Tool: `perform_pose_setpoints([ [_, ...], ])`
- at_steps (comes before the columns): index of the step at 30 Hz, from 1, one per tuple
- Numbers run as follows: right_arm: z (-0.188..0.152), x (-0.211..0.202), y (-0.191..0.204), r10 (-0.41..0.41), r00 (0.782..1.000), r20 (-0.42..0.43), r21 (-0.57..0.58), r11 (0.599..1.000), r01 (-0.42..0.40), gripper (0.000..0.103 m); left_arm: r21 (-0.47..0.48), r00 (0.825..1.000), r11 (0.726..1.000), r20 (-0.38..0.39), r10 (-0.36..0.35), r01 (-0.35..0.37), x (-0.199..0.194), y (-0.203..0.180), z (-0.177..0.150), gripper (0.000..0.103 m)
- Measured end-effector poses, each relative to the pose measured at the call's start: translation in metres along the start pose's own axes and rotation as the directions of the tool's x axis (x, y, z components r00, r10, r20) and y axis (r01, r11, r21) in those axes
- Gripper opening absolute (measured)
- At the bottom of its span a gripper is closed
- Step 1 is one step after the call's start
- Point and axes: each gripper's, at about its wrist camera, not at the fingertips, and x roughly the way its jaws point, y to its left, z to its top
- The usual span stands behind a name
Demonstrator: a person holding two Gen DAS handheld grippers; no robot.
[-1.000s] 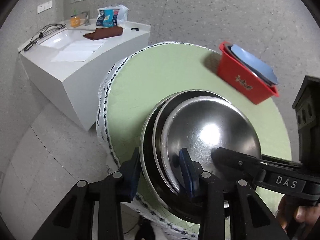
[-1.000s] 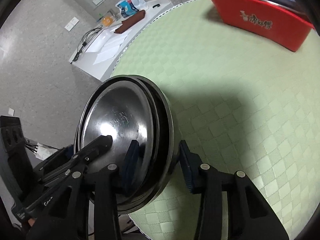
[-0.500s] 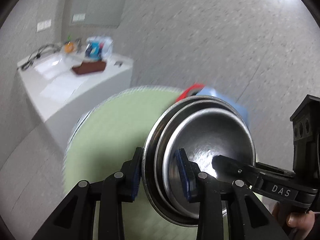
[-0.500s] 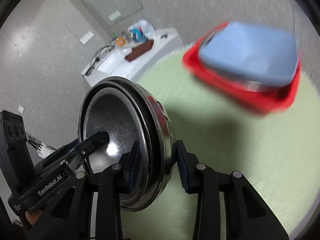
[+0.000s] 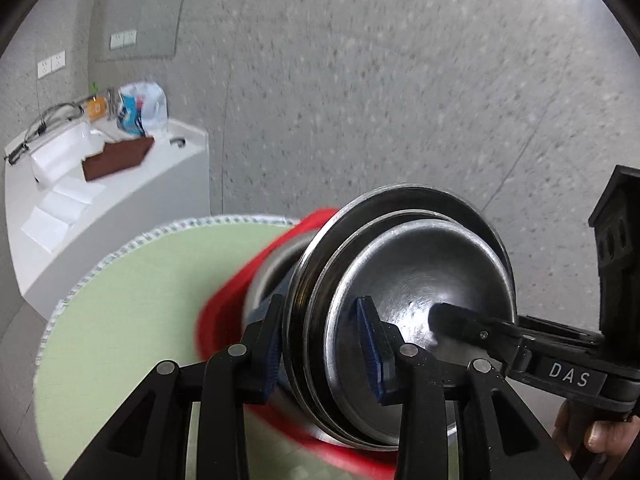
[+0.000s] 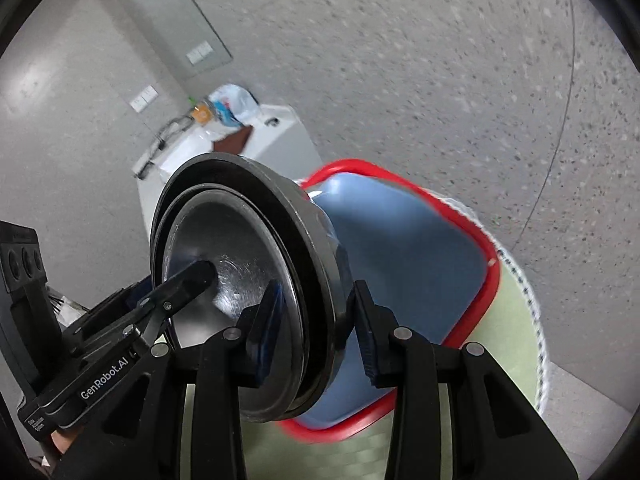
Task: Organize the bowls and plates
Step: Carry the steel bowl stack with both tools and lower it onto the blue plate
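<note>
Both grippers hold one nested stack of steel bowls (image 5: 424, 280), tipped on edge, from opposite sides. My left gripper (image 5: 322, 344) is shut on the stack's near rim. My right gripper (image 6: 316, 320) is shut on the same stack (image 6: 240, 248), seen from the other side. The stack hangs above the red basket (image 6: 480, 280), which holds a blue plate (image 6: 404, 248) and, in the left wrist view, a steel dish edge (image 5: 276, 272). The red basket (image 5: 224, 312) sits on the round green table (image 5: 132, 304).
A white counter (image 5: 132, 176) stands beyond the table at the left with a brown box (image 5: 118, 160), papers, a plastic bag and cables. The table edge (image 6: 524, 300) with a white fringe runs close behind the basket. Grey speckled floor surrounds it.
Both grippers lifted the bowl stack off the table, tipped it upright and carried it forward over the red basket. The grips stayed the same.
</note>
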Motion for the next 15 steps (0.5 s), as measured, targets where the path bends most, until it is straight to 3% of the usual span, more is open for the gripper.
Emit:
perform_pose_setpoints([
  [5, 0.009, 0.029, -0.024, -0.032, 0.998, -0.062, 0.005, 0.999, 0.033, 0.036, -0.007, 0.997, 0.999, -0.073, 0.037, -0.038, 0.049, -0.010, 0.011, 0.032],
  [12, 0.013, 0.044, -0.026, -0.062, 0.995, -0.084, -0.063, 0.996, 0.057, 0.038, -0.004, 0.993, 0.997, -0.092, 0.070, -0.071, 0.082, -0.021, 0.025, 0.031],
  [15, 0.013, 0.045, -0.022, -0.085, 0.993, -0.081, -0.093, 0.993, 0.077, 0.040, 0.008, 0.995, 0.997, -0.071, 0.076, -0.076, 0.074, -0.023, 0.021, 0.042],
])
